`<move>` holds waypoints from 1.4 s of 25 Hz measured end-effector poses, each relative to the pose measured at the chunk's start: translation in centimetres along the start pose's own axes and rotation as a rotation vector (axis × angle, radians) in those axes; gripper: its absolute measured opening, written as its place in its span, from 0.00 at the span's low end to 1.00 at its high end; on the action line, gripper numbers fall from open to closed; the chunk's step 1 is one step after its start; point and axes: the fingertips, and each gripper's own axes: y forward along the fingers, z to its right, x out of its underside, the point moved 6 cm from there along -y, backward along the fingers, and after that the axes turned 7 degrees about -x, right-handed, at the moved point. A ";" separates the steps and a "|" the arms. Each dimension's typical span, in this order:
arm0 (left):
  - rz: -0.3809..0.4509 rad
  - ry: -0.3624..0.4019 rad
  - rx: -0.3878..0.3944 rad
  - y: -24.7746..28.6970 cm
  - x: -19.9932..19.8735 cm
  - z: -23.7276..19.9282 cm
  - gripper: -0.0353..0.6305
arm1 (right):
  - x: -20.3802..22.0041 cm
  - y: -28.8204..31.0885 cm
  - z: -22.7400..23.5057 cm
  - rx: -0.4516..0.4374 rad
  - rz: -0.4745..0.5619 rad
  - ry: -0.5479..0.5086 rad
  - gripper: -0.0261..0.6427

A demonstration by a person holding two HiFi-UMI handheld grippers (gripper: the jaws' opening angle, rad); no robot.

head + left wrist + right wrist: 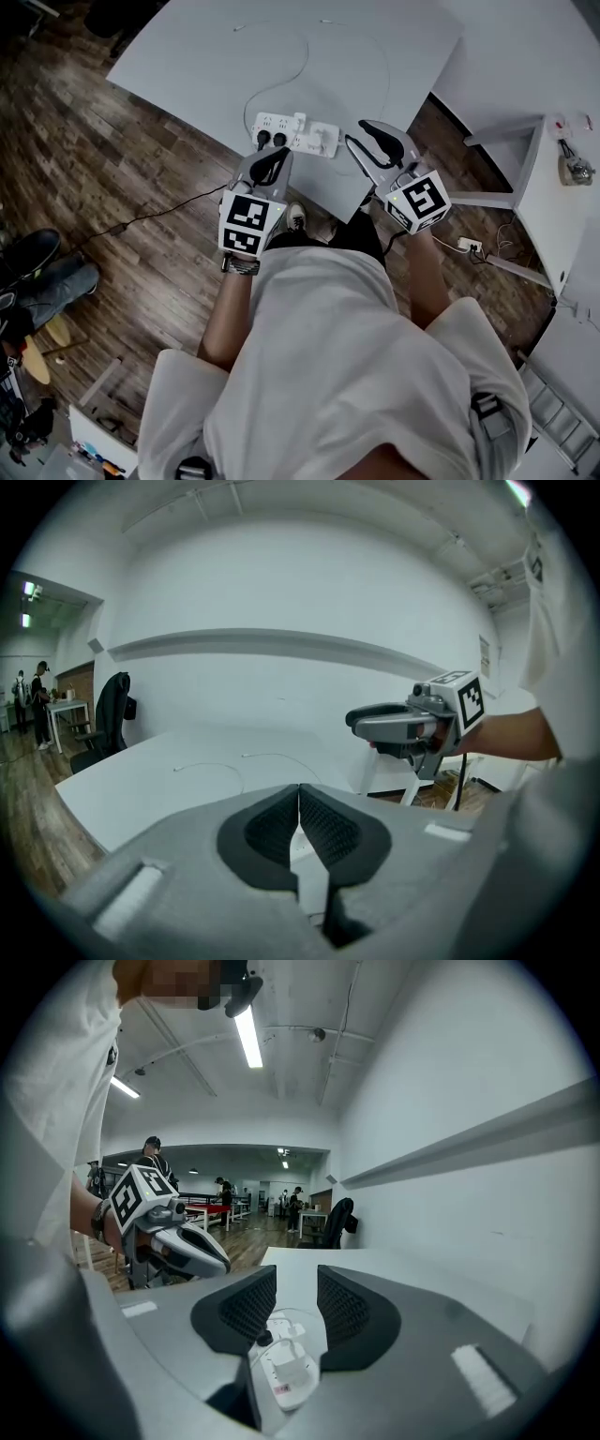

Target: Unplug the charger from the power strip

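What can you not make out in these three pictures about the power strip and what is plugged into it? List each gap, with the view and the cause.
- Head view: which of the plugs on the power strip is the one to pull; too small.
- Left gripper view: the strip, almost wholly hidden behind the shut left gripper.
- Right gripper view: the strip's near end, cut off by the open right gripper's body; label print too small.

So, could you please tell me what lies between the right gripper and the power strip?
Nothing: in the head view, only bare table shows between the right gripper and the power strip.
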 end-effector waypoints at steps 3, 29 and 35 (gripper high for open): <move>-0.026 -0.009 0.006 1.1 1.2 0.1 0.06 | 1.5 1.0 0.1 -0.031 -0.020 0.014 0.26; -0.185 -0.257 -0.157 11.9 12.0 -0.2 0.06 | 16.2 8.5 1.8 -0.255 -0.249 0.085 0.37; -0.185 -0.249 -0.187 13.7 12.4 -0.3 0.06 | 16.5 9.8 2.0 -0.301 -0.232 0.098 0.40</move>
